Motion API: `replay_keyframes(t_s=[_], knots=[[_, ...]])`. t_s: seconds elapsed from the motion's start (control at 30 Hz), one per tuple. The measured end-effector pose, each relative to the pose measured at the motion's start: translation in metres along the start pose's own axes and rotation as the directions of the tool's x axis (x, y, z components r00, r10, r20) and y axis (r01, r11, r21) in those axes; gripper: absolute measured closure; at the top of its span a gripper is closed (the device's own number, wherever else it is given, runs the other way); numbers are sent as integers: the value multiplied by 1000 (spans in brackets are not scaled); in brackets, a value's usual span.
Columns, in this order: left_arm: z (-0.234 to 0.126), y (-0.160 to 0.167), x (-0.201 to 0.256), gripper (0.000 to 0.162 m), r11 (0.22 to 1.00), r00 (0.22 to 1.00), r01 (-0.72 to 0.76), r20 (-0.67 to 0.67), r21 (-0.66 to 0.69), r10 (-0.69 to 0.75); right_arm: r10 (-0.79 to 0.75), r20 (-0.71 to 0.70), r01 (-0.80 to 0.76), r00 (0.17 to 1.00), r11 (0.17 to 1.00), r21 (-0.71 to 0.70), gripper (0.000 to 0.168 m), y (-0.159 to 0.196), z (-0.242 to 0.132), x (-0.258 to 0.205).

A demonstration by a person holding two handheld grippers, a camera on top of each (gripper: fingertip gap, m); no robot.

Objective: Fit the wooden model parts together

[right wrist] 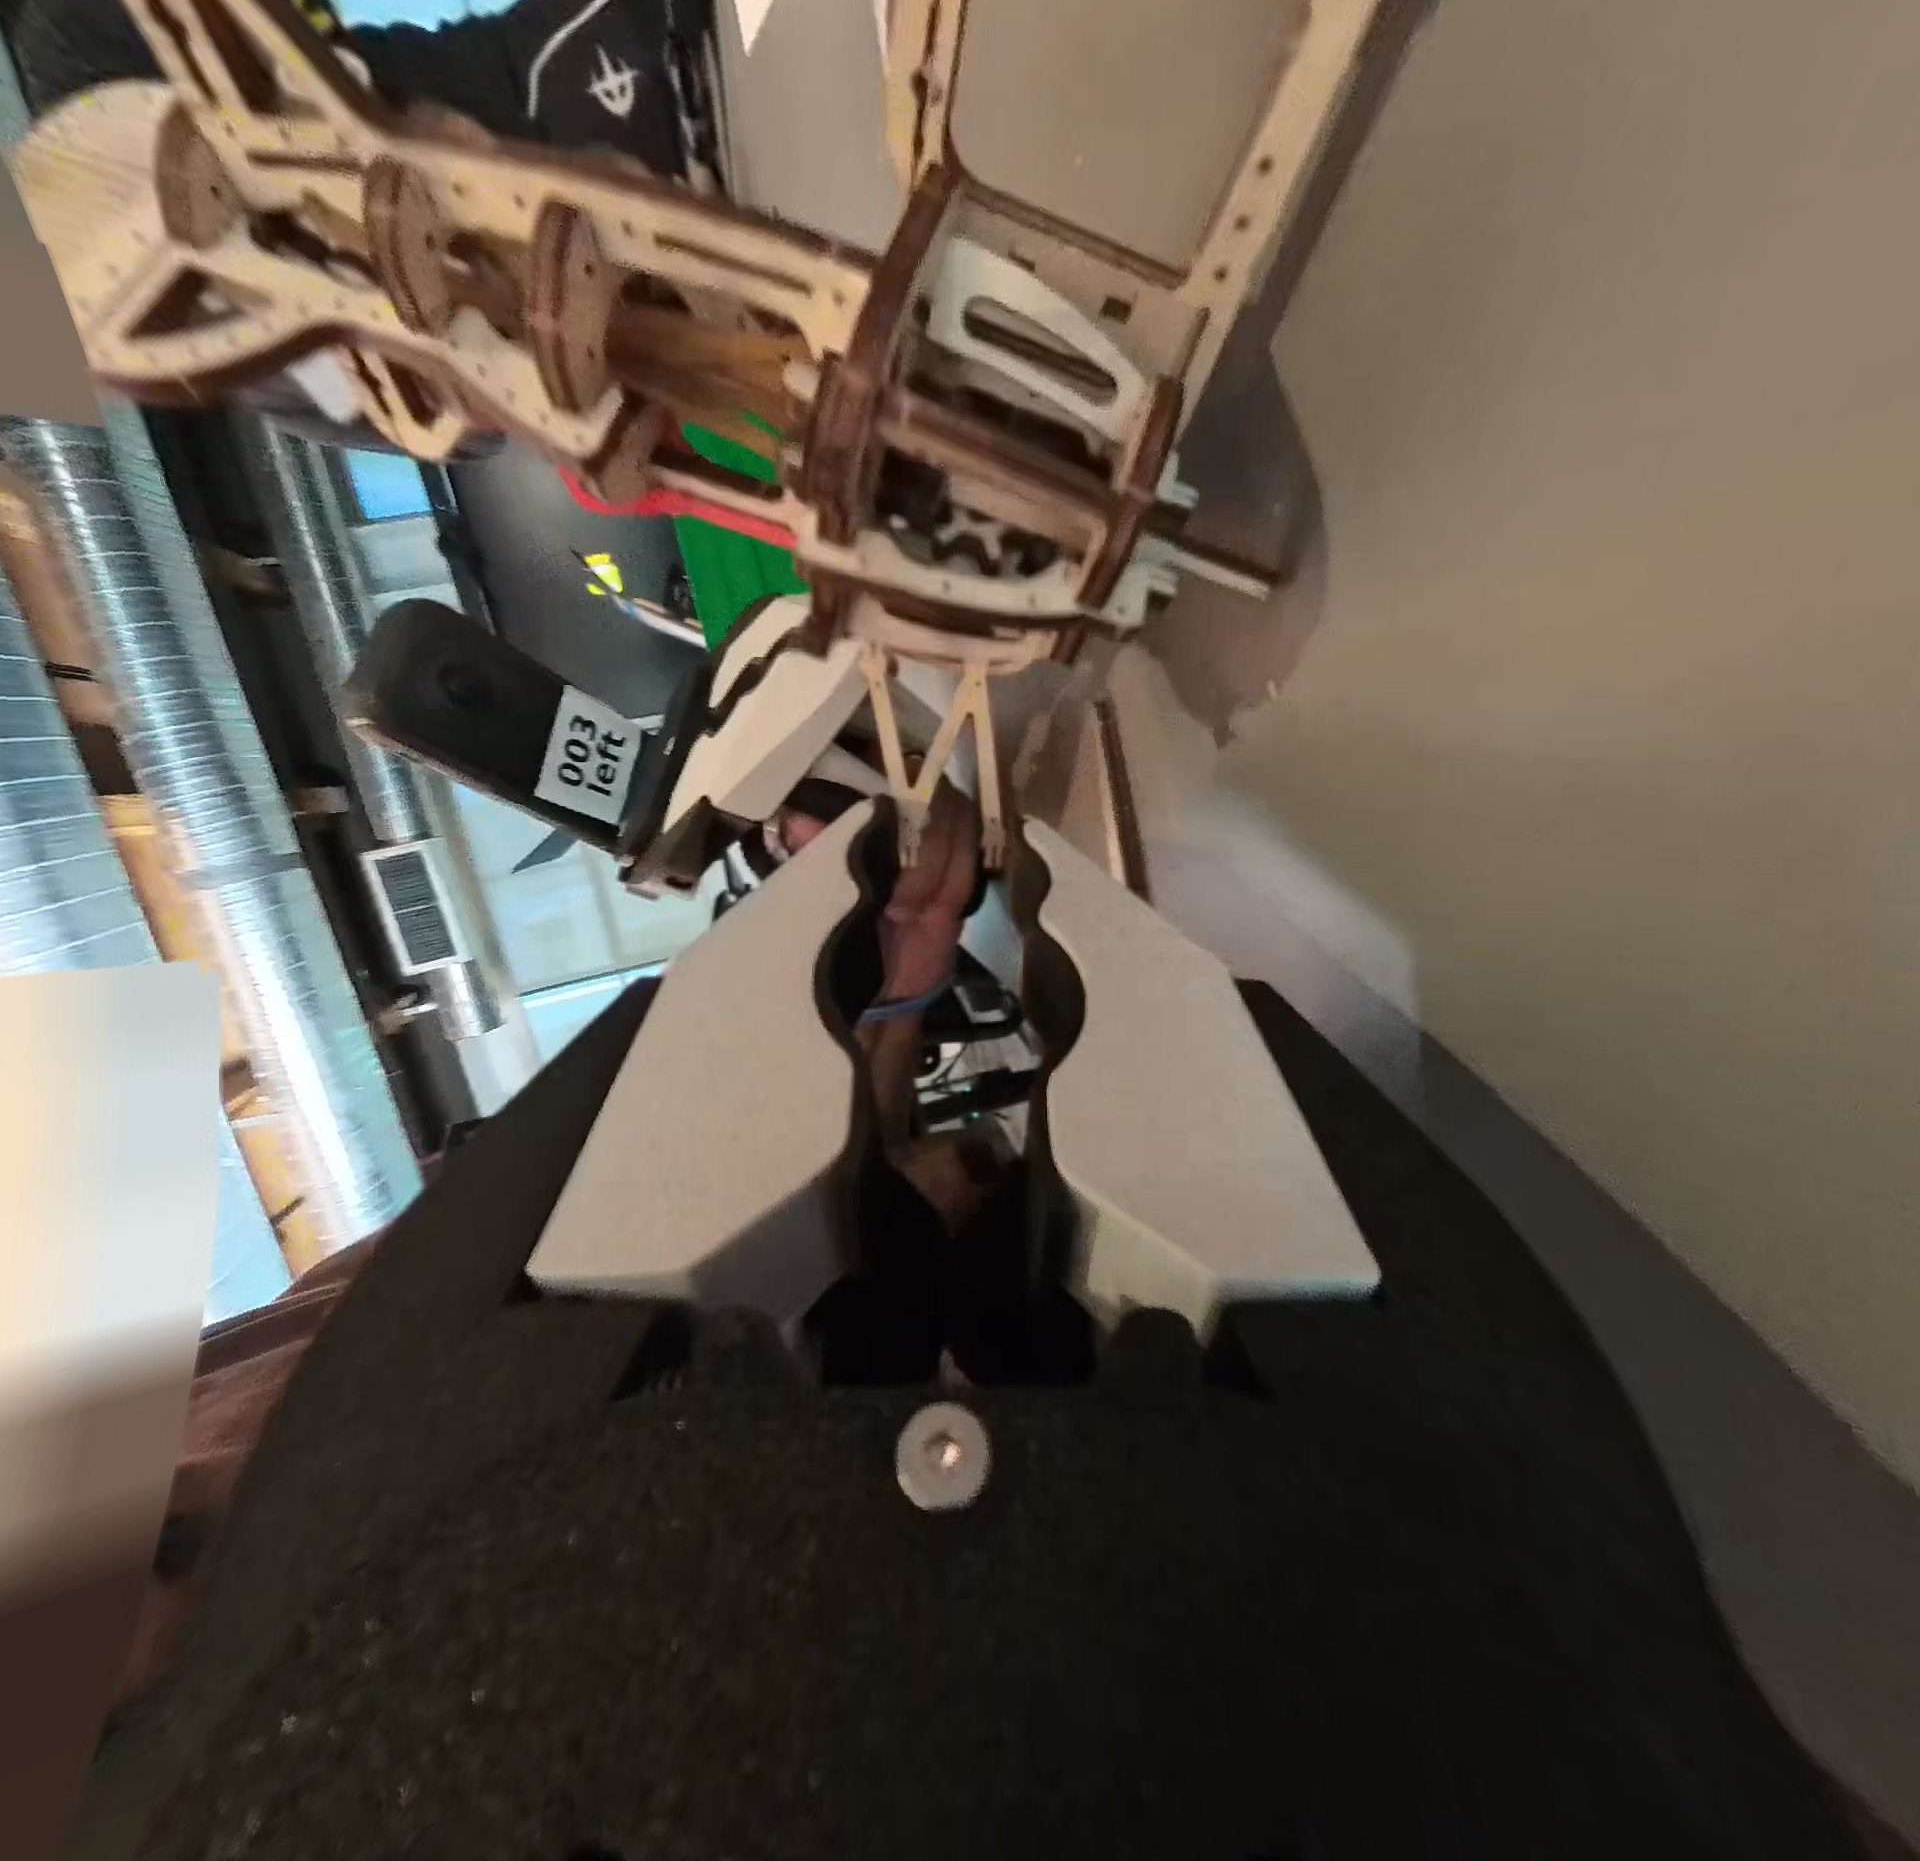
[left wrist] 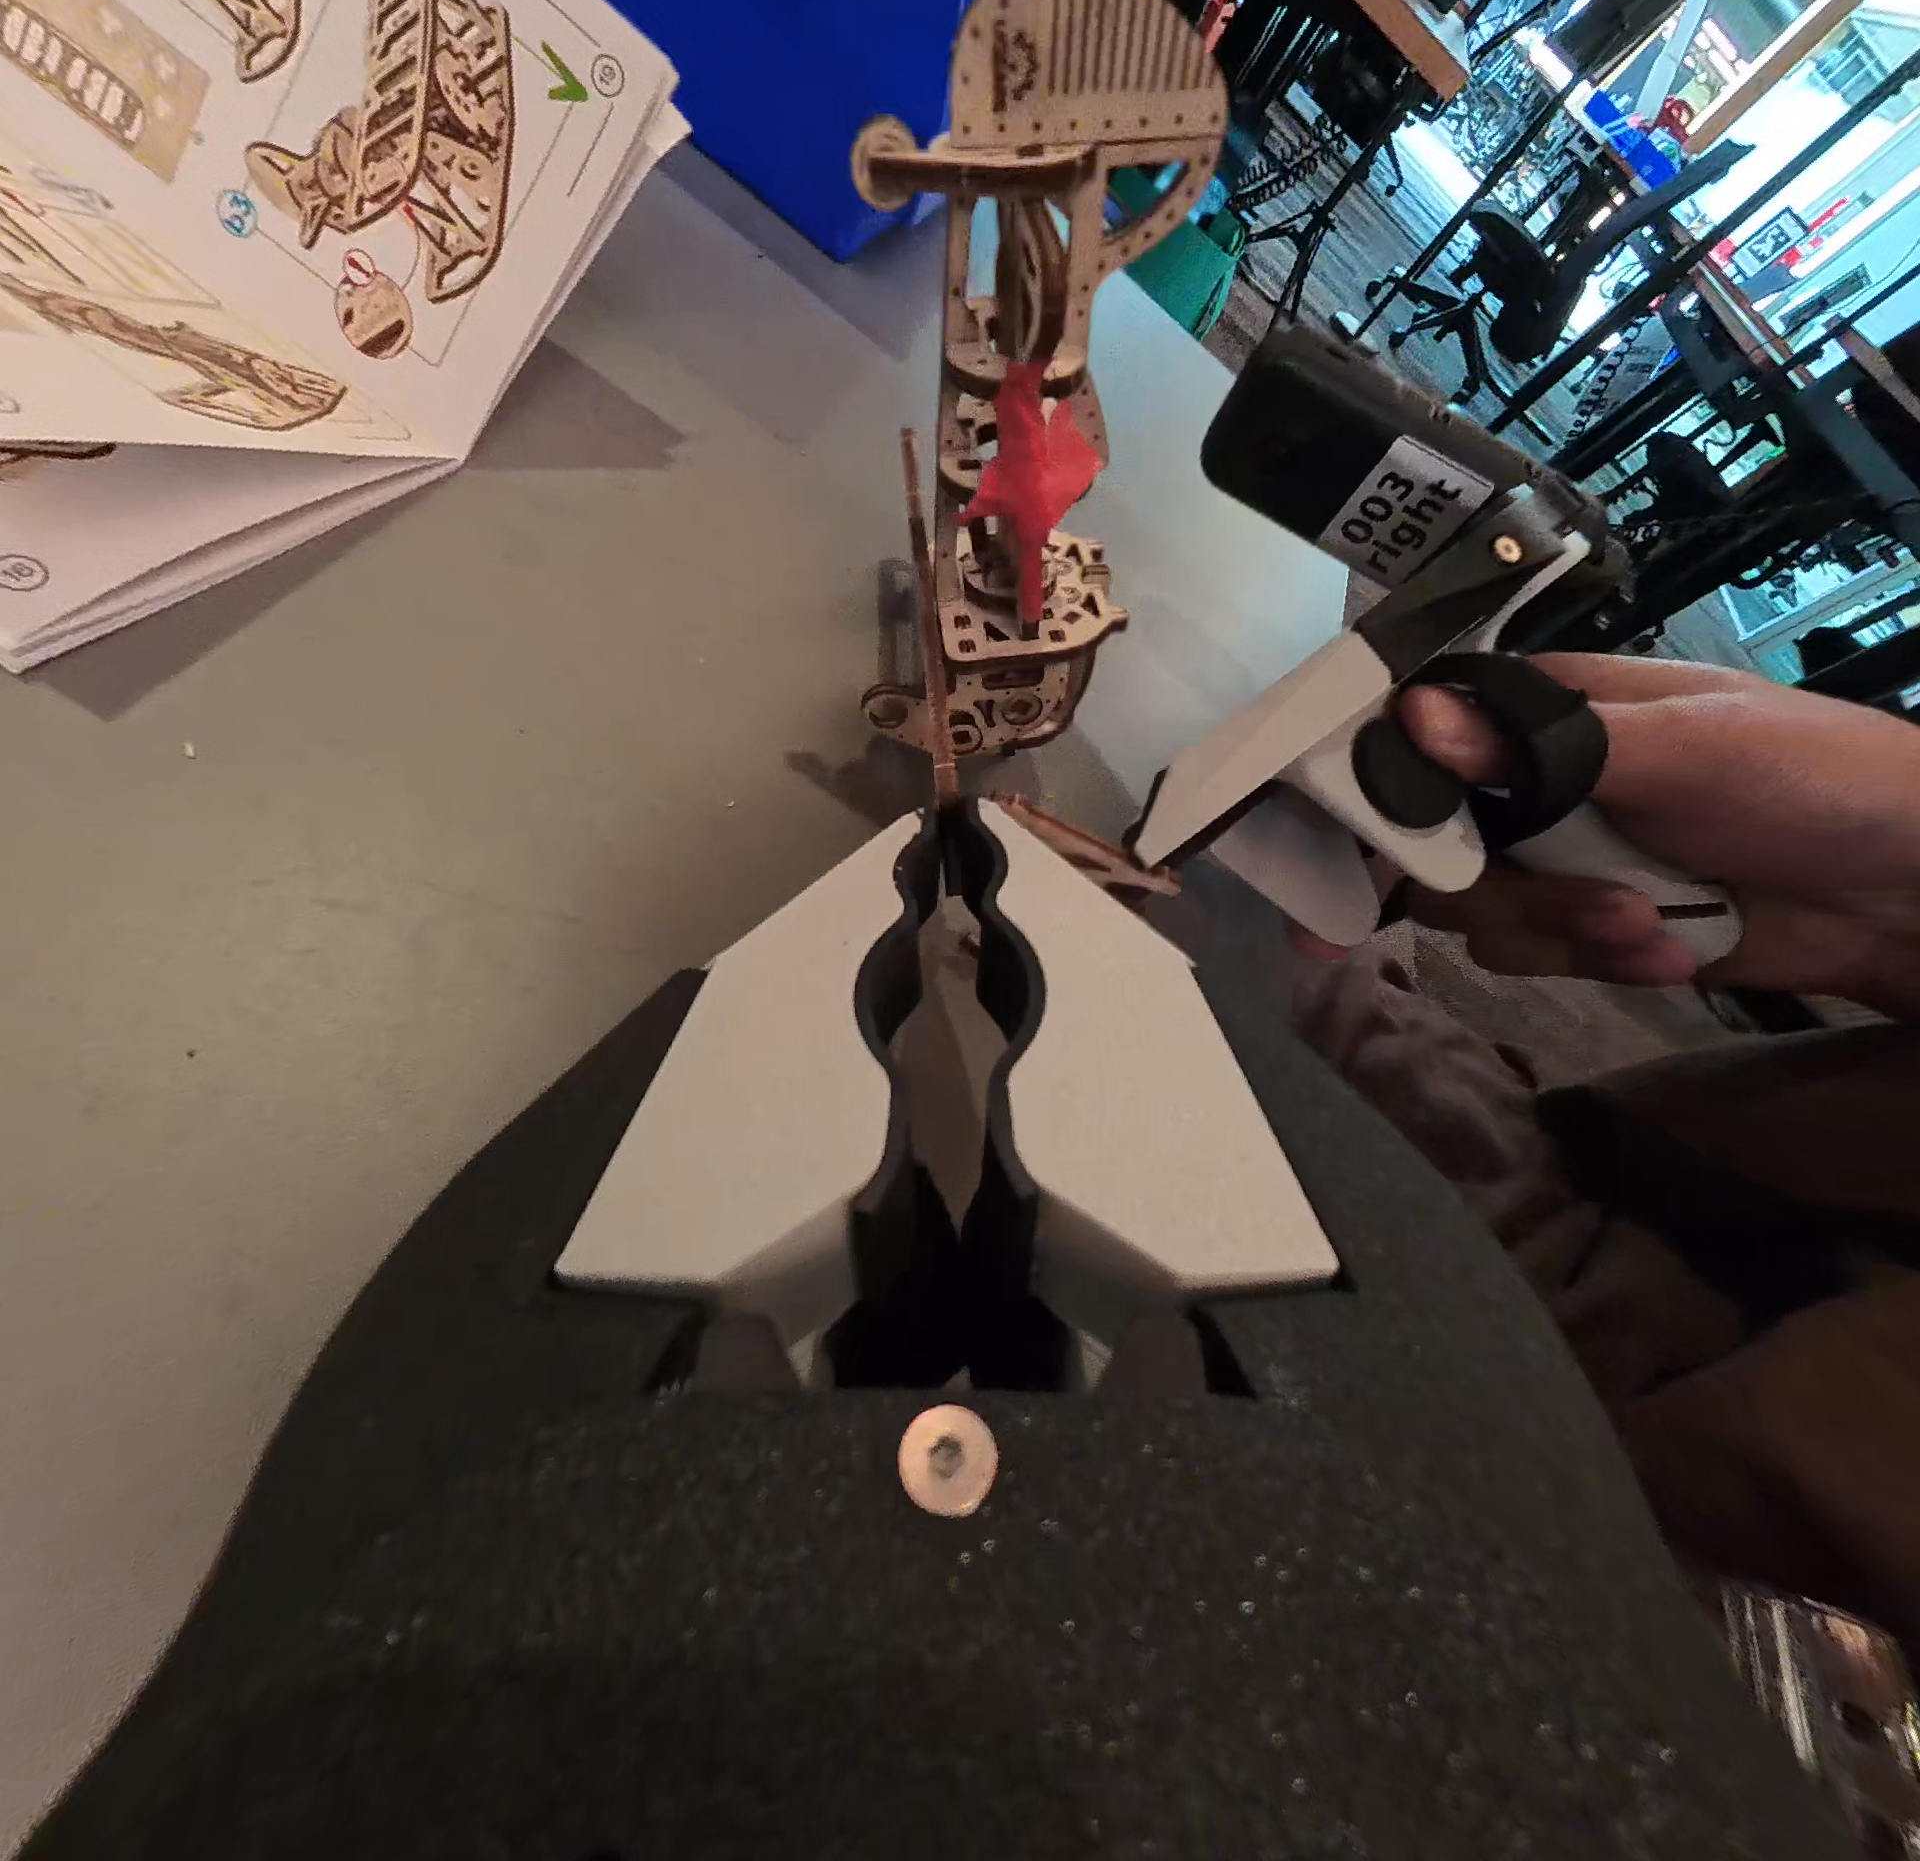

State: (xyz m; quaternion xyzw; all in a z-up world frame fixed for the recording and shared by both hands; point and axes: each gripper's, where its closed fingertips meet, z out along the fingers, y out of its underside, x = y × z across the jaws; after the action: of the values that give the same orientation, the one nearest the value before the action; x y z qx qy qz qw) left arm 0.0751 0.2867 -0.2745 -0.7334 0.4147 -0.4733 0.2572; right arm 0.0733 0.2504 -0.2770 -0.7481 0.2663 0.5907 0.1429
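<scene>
Above the grey tabletop, the left gripper has its jaws pinched on a thin edge of the pale laser-cut wooden aeroplane model, held upright; the right gripper, jaws narrowly parted, brackets its V-shaped struts.

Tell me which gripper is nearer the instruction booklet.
Left. The left gripper sits nearer the booklet on the table; the right gripper is beyond it, on the model plane's far side.
</scene>
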Motion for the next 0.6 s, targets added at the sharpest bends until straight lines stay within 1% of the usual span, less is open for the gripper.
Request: replay_keyframes(t_s=[0.07,0.17,0.37,0.43,0.6], knots=[[2,2,0,162,1000,1000,-12,7,-18,12,19,10,-19,1000,1000,-18,150,0,1,-1],[3,6,-2,162,998,998,-50,33,-48,52,19,-20,-20,1000,999,-34,149,-3,1,2],[2,6,-2,162,988,990,-140,25,-71,142,16,-76,-22,997,997,-77,149,-4,0,5],[2,6,-3,162,985,988,-153,24,-74,156,11,-98,-19,995,997,-77,148,-5,0,8],[1,7,-4,161,981,984,-175,20,-87,177,26,-94,-32,995,998,-61,149,-8,0,7]])
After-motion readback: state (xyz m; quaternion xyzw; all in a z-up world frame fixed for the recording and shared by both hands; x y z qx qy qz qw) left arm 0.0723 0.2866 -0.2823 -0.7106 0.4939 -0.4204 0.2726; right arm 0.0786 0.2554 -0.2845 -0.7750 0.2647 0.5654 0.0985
